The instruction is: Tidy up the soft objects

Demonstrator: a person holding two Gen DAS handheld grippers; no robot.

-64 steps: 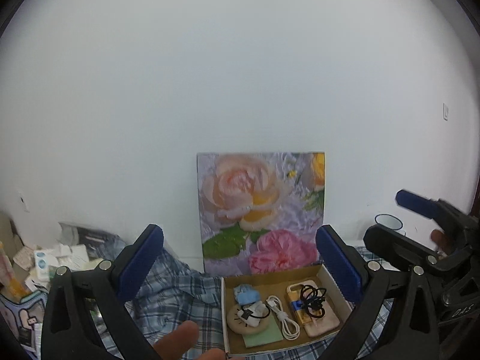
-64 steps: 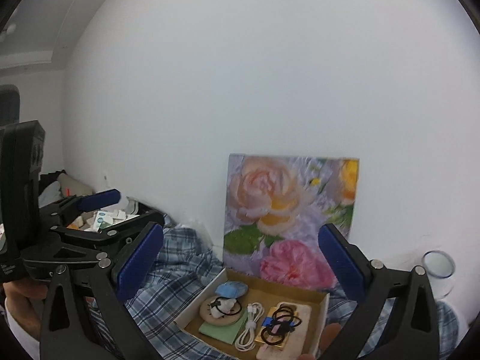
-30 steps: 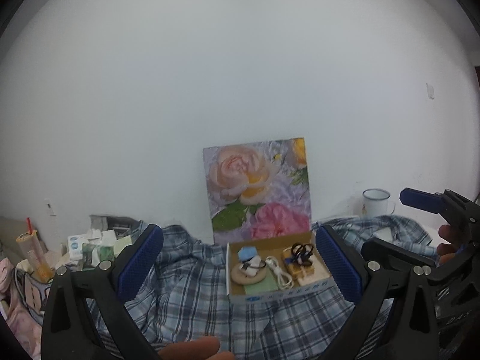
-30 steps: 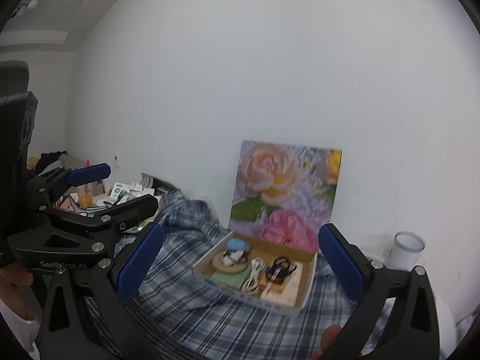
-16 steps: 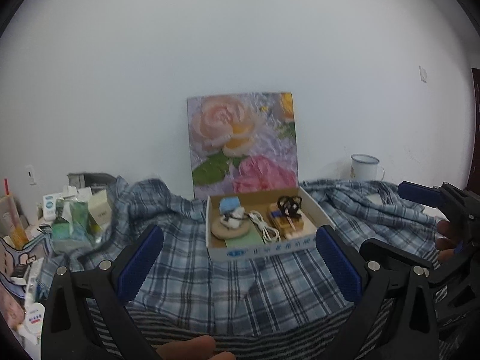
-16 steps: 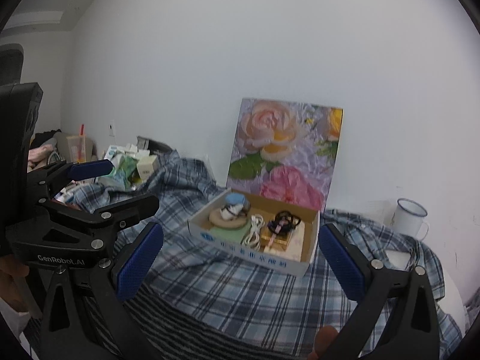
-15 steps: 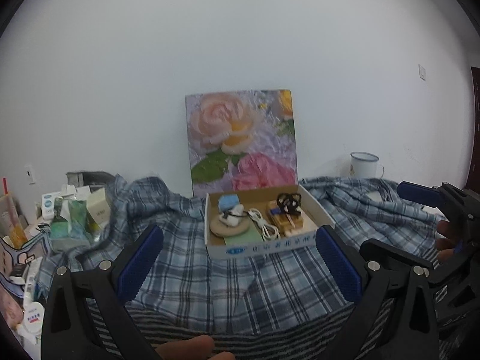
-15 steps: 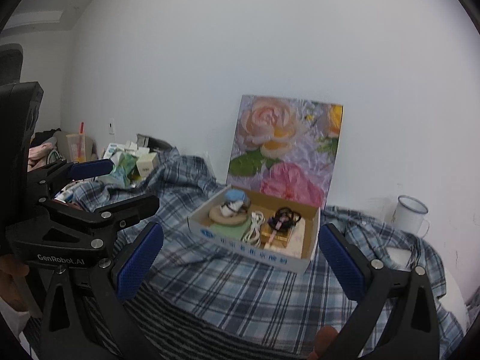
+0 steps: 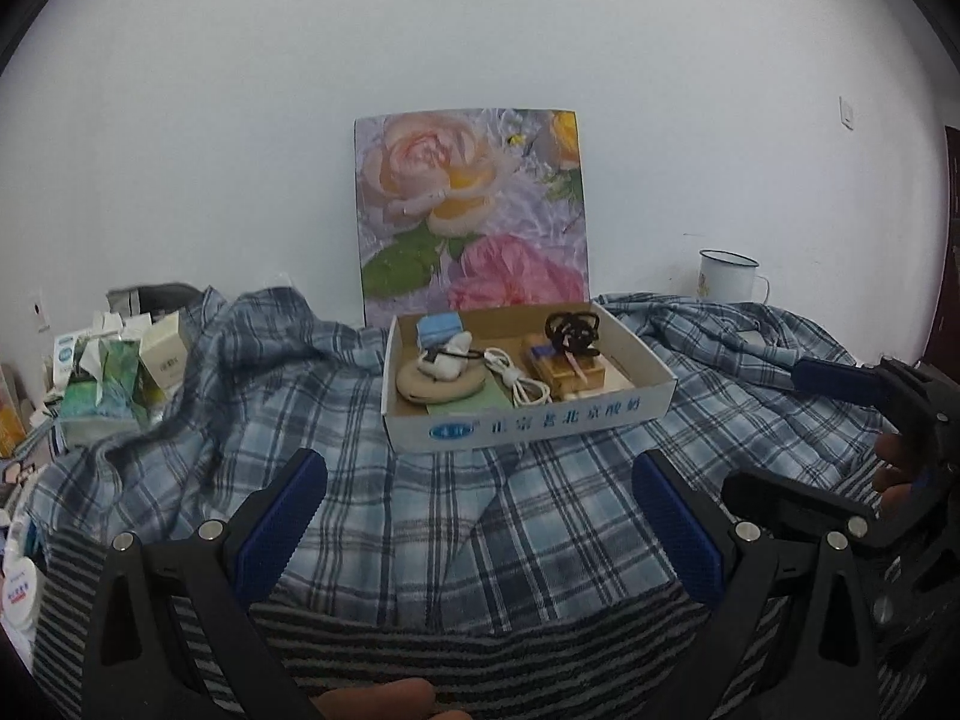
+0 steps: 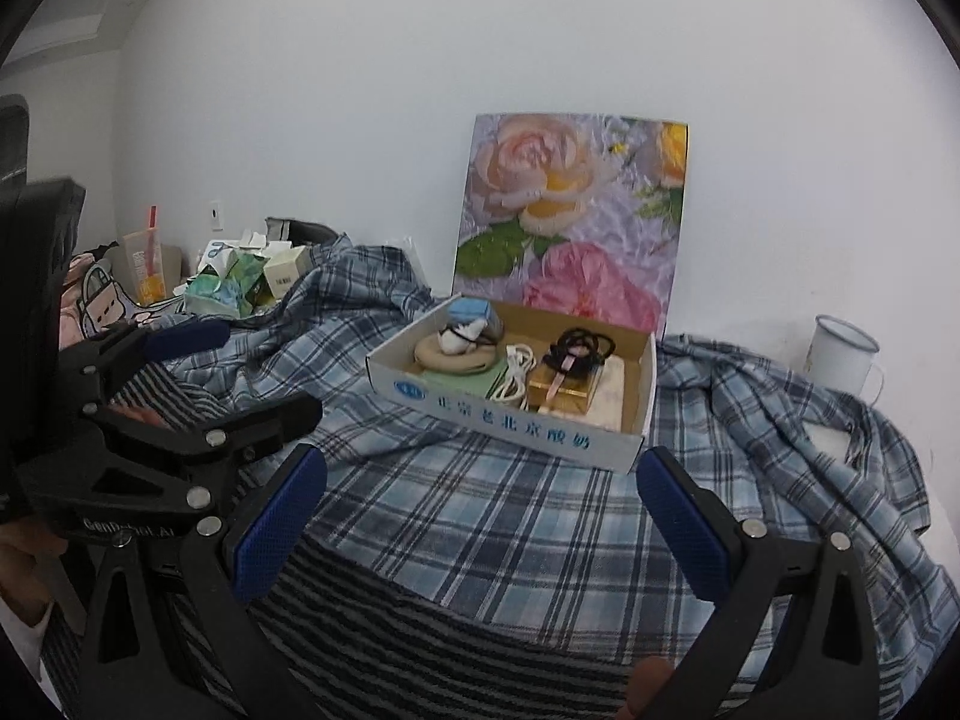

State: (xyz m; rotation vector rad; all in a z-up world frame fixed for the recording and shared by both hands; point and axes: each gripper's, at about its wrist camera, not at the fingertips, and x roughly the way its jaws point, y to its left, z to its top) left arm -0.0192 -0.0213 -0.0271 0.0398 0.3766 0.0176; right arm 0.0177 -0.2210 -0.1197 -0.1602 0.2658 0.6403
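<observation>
Your left tool (image 9: 480, 516) and right tool (image 10: 483, 516) both hang with their jaws spread wide and nothing between them, above the near edge of the plaid shirt (image 9: 420, 498) spread over the surface. A striped cloth (image 10: 456, 642) lies just under it at the front. The cardboard box (image 9: 528, 420) of small items sits on the shirt, ahead of both tools, before the flower picture (image 9: 471, 210).

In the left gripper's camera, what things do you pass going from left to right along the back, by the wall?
Green cartons → flower picture → white mug.
</observation>
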